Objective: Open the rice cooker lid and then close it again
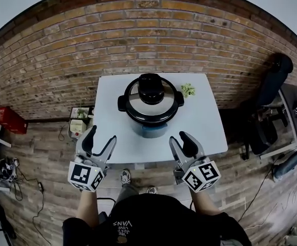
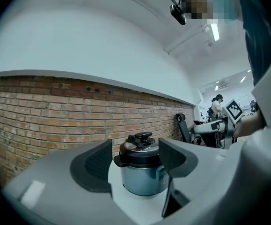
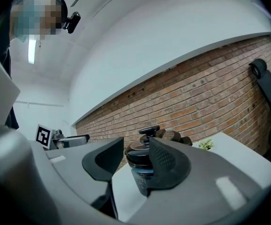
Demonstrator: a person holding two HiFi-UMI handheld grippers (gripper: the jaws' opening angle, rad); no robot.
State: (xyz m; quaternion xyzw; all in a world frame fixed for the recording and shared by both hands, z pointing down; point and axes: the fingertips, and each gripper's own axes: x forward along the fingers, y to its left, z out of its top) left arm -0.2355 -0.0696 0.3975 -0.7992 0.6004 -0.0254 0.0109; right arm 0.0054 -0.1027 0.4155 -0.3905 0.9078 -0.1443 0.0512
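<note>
Looking down from the head view, we see the round rice cooker (image 1: 151, 118), blue-grey in the body, standing on the white rectangular table (image 1: 207, 129) toward the edge nearest the red brick wall (image 1: 138, 29). Its steel lid (image 1: 138, 102), topped by a black knob, sits shut on the pot. The grey left gripper (image 1: 102, 135) and the grey right gripper (image 1: 179, 137) hang over the near edge of the table, one on each side and both apart from the cooker.

Only this view shows the floor, with a red box (image 1: 10, 119) at the left and a black office chair (image 1: 271, 86) at the right.

The left gripper view shows its jaws spread wide and released, with the cooker framed far off in the gap and nothing against the pads. It also shows a person (image 2: 216, 104) standing deep in the room.

In the right gripper view the jaws stand partly apart and hold nothing. One pad covers part of the cooker. A small green plant (image 3: 205, 144) shows here on the table, and the left gripper view misses it. Each gripper view catches the other gripper off to one side.
</note>
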